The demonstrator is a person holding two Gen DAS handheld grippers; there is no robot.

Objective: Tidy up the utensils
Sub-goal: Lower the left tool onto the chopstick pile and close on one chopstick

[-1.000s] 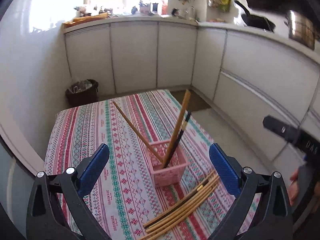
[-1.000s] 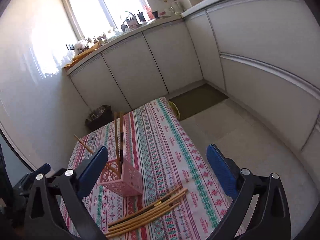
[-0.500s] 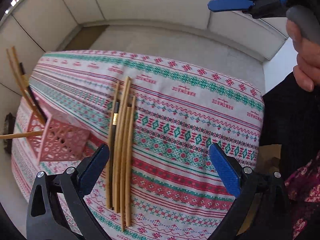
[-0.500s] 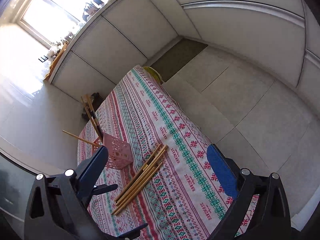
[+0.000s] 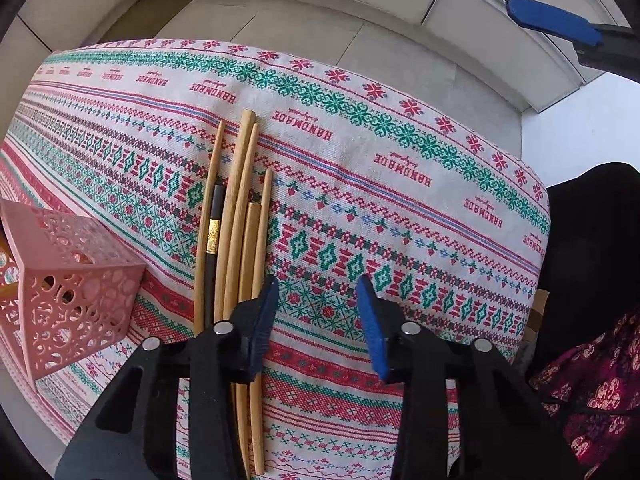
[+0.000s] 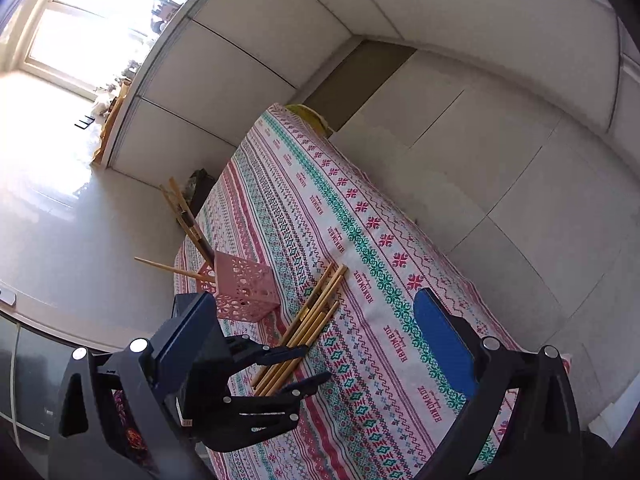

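Several loose wooden chopsticks point(image 5: 240, 216) point(image 6: 316, 312), one of them black with a gold band, lie side by side on the patterned tablecloth point(image 5: 400, 200). My left gripper point(image 5: 316, 320) point(image 6: 316, 365) points straight down over their near half. Its jaws are closing. The left pad point(image 5: 264, 320) sits over the rightmost sticks, and only cloth shows between the pads. A pink perforated basket point(image 5: 68, 292) point(image 6: 244, 288) stands to the left with a few chopsticks point(image 6: 184, 212) leaning in it. My right gripper point(image 6: 320, 332) hangs open above the table, holding nothing.
The table's far edge drops to a tiled floor point(image 5: 320, 28) with white cabinets point(image 6: 240, 64) around. A dark bin point(image 6: 200, 184) stands beyond the table's far end. The person's dark and patterned clothing point(image 5: 592, 380) fills the right side.
My left gripper tipped from facing the room to straight down, sank close over the loose chopsticks, and its jaws narrowed from wide. The right gripper rolled and dipped a little.
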